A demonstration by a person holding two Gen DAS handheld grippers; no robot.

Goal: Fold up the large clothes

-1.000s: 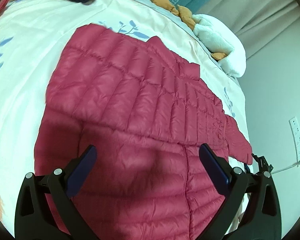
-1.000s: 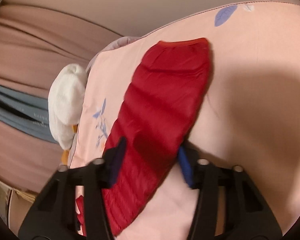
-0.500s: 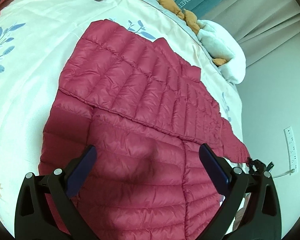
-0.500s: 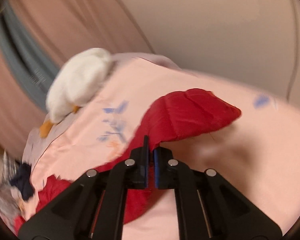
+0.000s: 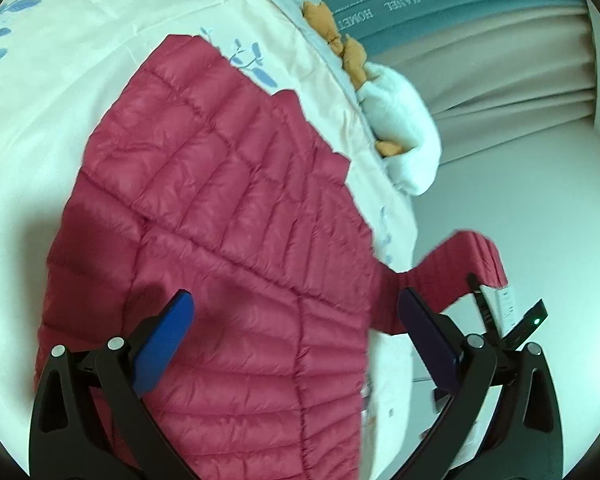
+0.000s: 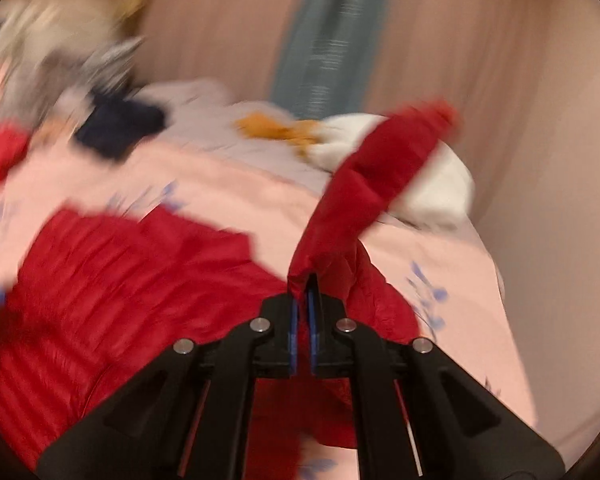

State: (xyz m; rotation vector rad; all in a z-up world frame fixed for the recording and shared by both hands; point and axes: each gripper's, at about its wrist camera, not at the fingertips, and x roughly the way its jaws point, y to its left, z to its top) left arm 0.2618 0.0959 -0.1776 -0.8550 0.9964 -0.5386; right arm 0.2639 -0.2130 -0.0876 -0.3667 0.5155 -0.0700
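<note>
The right gripper pinches the sleeve of the red jacket, lifted toward one o'clock. The left gripper hovers over the jacket on the bed, jaws spread wide.

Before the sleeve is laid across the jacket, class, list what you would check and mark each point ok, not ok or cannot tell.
1. Right gripper shut on the sleeve: ok, fabric is pinched between its pads.
2. Sleeve lifted off the bed: ok, it hangs raised in both views.
3. Left gripper out of the way: ok, open, holding nothing, over the jacket body.
4. Jacket body flat: ok where it shows; the near hem is hidden.
5. Landing area free: ok, the plush toy and dark garment lie apart from the jacket.
6. Grip depth on the sleeve: cannot tell, the view is blurred.
</note>
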